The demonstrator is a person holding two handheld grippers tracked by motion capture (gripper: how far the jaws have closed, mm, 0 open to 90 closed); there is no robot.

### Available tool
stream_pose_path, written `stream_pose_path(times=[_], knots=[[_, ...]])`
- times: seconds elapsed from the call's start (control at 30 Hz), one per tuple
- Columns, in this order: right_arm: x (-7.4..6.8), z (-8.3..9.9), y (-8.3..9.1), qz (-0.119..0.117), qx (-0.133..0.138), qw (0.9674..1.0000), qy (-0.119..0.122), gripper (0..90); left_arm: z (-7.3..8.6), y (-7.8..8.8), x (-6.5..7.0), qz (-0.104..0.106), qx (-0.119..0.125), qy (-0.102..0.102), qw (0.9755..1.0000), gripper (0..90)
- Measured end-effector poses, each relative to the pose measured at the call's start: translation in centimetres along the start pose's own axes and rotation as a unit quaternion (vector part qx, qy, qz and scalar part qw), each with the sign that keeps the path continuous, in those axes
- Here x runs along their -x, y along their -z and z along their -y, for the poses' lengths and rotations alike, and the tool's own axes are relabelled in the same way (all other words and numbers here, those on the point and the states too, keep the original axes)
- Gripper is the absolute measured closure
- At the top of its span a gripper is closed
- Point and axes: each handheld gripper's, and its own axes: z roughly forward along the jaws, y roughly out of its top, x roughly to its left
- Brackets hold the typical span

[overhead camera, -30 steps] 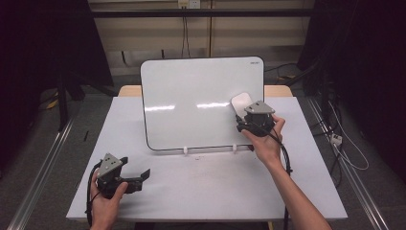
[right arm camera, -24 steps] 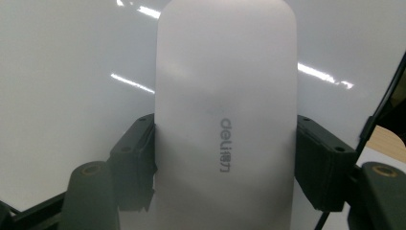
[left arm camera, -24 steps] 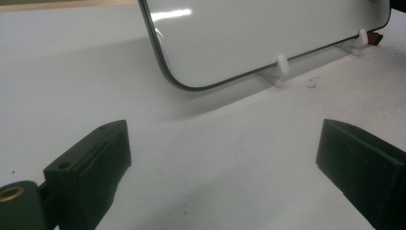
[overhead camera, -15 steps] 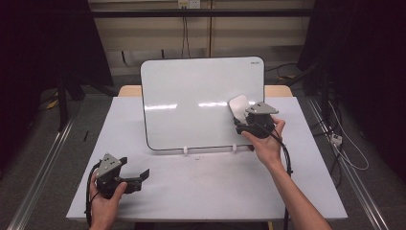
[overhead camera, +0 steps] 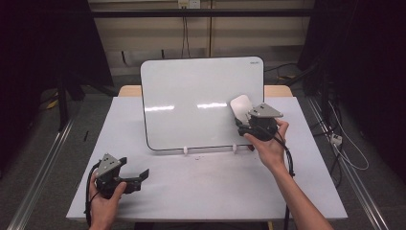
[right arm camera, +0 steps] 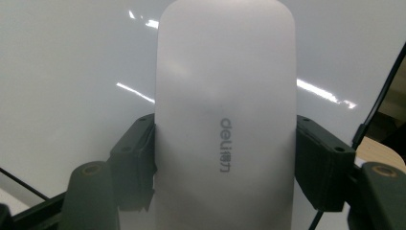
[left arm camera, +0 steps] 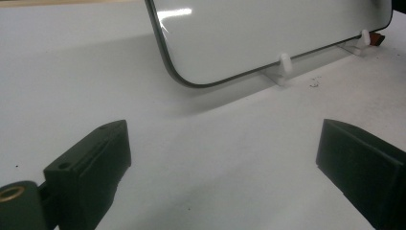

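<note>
Eraser (right arm camera: 224, 120), white, sits pinched in my right gripper (overhead camera: 249, 120) against the whiteboard (overhead camera: 191, 96) at its four o'clock; the right gripper view reads its "deli" lettering. My left gripper (overhead camera: 136, 176) rests spread, empty, at seven o'clock.

Off-task stuff from my seat: white table (overhead camera: 201, 191), bare bar a small dark scuff (left arm camera: 313, 84) on the top; wooden tabletop (overhead camera: 128, 90) poking out behind it; metal floor rail (overhead camera: 43, 167) each side; loose cables (overhead camera: 349, 153) and white plug (overhead camera: 335, 139) on floor at right; wall socket (overhead camera: 188, 4) with cords (overhead camera: 184, 36) hanging down; black curtains (overhead camera: 43, 43) flanking
</note>
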Motion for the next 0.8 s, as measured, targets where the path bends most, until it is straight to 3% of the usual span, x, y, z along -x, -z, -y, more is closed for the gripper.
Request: stream_pose_path(times=[0.2, 0.8], knots=[[0.2, 0.1, 0.9, 0.0, 0.012, 0.9999, 0.005, 31.6, -0.1, 0.1, 0.0, -0.002, -0.001, 0.0, 1.0, 4.7], [1.0, 2.4, 2.5, -0.001, 0.003, 0.9999, 0.012, 31.6, 0.0, 0.1, -0.1, -0.001, -0.001, 0.002, 1.0, 4.7]])
